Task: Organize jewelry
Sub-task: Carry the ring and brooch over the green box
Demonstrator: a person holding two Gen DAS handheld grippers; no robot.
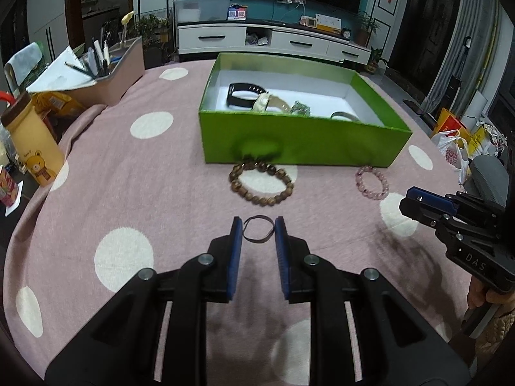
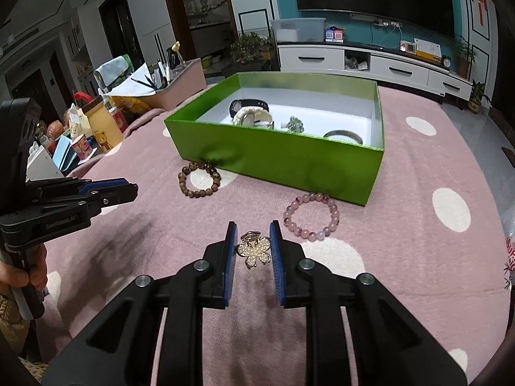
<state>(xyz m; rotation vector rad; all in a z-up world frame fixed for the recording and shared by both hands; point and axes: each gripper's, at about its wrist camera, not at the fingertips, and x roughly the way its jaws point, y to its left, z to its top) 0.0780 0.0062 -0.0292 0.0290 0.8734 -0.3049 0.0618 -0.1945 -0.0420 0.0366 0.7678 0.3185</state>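
Note:
A green box [image 1: 302,140] [image 2: 276,157] stands on the pink dotted tablecloth and holds a black band [image 1: 244,91], a cream watch [image 2: 252,117], a green bead piece [image 2: 295,124] and a silver bangle [image 2: 342,136]. A brown bead bracelet [image 1: 261,181] [image 2: 199,178] and a pink bead bracelet [image 1: 371,181] [image 2: 311,215] lie in front of it. My left gripper [image 1: 258,230] is shut on a thin dark ring [image 1: 258,230]. My right gripper [image 2: 252,249] is shut on a sparkly flower hair clip [image 2: 254,251].
A pink organiser with pens [image 1: 106,70] and a yellow bear bottle [image 1: 35,144] stand at the table's left edge, with more clutter beside them. A white plastic bag [image 1: 452,151] sits off the right edge. The right gripper also shows at the left wrist view's right side [image 1: 407,204].

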